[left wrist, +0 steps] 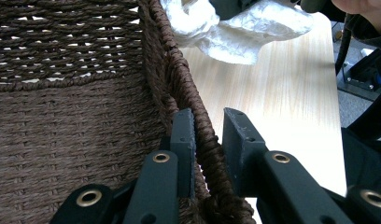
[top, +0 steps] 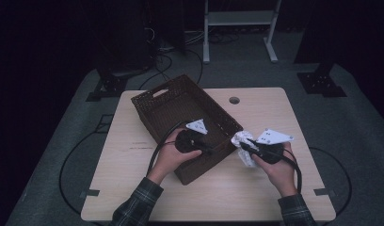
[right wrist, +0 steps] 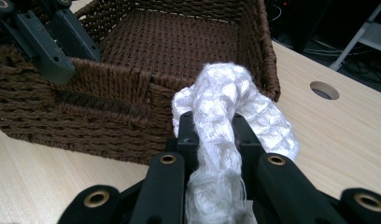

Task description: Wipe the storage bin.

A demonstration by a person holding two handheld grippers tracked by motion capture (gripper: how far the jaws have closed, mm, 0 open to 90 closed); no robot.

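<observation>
Pale wooden worktop (top: 133,179): left hand-held gripper (left wrist: 208,140) clamps the brown wicker basket's (top: 152,113) rim, right hand-held gripper (right wrist: 215,135) pinches the white cloth (right wrist: 226,107) at the basket's three o'clock, drop-in pending.

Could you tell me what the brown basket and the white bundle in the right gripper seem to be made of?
The basket: dark brown woven cord or paper rope, matte; twisted strands and open-weave gaps show. The white bundle: soft knitted or puffy textile, probably a cloth, with a bumpy, slightly shiny surface that bunches between the jaws.
</observation>
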